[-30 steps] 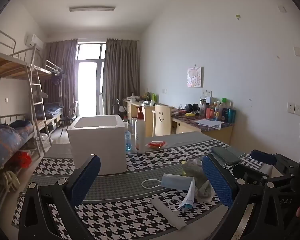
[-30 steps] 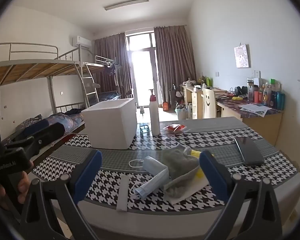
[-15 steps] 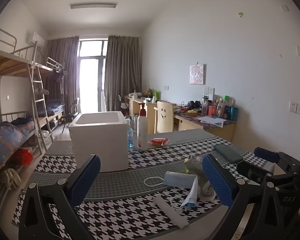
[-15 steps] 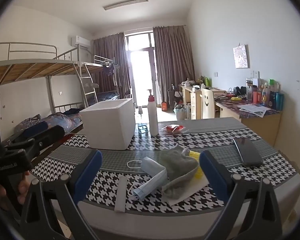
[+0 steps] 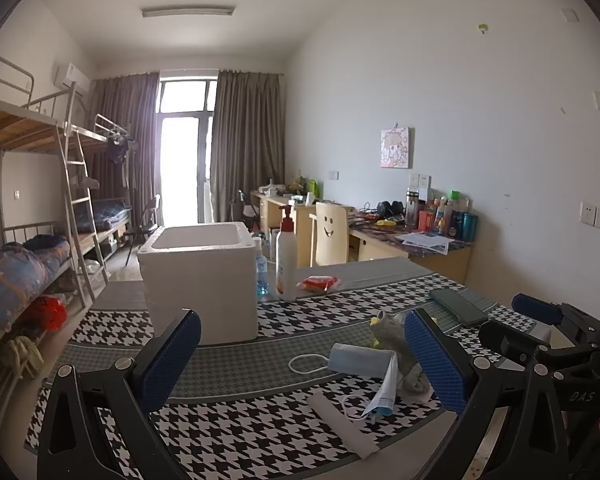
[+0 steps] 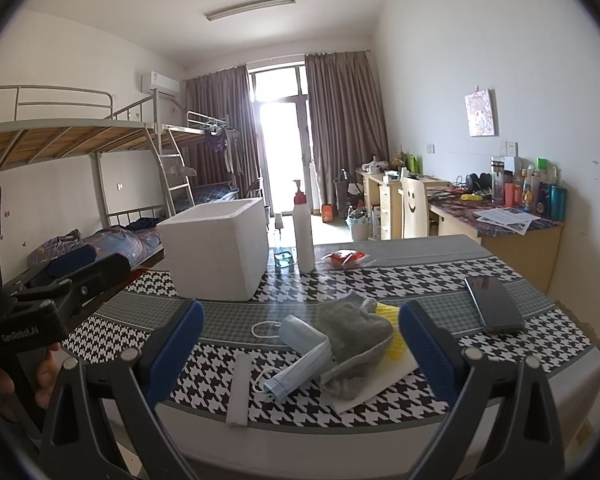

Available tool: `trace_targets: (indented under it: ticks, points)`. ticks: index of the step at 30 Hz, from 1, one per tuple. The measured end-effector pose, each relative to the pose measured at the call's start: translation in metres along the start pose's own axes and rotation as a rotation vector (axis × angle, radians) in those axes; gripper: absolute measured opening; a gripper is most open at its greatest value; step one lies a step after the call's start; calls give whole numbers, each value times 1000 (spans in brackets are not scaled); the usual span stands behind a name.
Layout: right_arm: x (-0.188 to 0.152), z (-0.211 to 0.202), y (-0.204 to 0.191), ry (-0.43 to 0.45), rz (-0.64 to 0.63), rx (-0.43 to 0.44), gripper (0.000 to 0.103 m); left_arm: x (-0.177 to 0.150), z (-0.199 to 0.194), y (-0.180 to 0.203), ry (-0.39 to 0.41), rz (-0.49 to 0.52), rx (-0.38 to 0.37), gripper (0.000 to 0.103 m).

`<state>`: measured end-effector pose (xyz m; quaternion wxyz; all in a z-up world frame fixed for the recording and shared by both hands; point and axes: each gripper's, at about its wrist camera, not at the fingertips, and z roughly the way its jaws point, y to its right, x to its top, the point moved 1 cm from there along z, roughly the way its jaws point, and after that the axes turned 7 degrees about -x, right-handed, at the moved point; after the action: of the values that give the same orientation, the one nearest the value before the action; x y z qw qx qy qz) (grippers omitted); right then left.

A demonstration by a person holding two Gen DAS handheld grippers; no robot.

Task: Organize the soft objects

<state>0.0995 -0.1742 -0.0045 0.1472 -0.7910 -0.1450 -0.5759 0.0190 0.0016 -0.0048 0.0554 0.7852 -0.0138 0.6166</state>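
A small heap lies near the table's front edge: a grey sock (image 6: pixel 354 330) over a yellow cloth (image 6: pixel 392 342) and white paper, with a light blue face mask (image 6: pixel 300 350) beside it. The heap also shows in the left wrist view, the sock (image 5: pixel 392 332) behind the mask (image 5: pixel 360 360). A white foam box (image 6: pixel 216 248) (image 5: pixel 202 280) stands open at the back left. My left gripper (image 5: pixel 300 364) is open and empty, above the table left of the heap. My right gripper (image 6: pixel 300 352) is open and empty, just in front of the heap.
A pump bottle (image 6: pixel 303 232), a small clear bottle (image 5: pixel 261 276) and a red packet (image 6: pixel 342 258) stand behind the heap. A dark phone (image 6: pixel 494 304) lies at the right. A white strip (image 6: pixel 238 388) lies at the front edge. Bunk beds left, desks right.
Both grippers have risen and tilted slightly; the heap sits a little lower in both views. Nothing on the table has moved. Both stay open.
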Motion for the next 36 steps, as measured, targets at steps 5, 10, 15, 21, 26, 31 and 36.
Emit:
trace_targets:
  ticks: [5, 10, 15, 21, 26, 31, 36]
  points:
    - [0, -1, 0, 1, 0, -1, 100, 1, -1, -1, -1, 0, -2, 102]
    - [-1, -1, 0, 1, -1, -4, 100, 1, -2, -2, 0, 1, -1, 102]
    - [-1, -1, 1, 1, 0, -3, 100, 0, -1, -2, -5, -2, -2, 102]
    - [-2, 0, 2, -3, -3, -2, 100, 0, 0, -4, -9, -5, -3, 102]
    - [-1, 1, 1, -5, -6, -3, 100, -1, 2, -4, -18, -4, -7, 102]
    - [-1, 5, 0, -14, -4, -5, 99, -1, 8, -6, -34, -14, -12, 102]
    - [-1, 12, 3, -32, 2, -14, 100, -4, 19, -7, -65, -19, -20, 102]
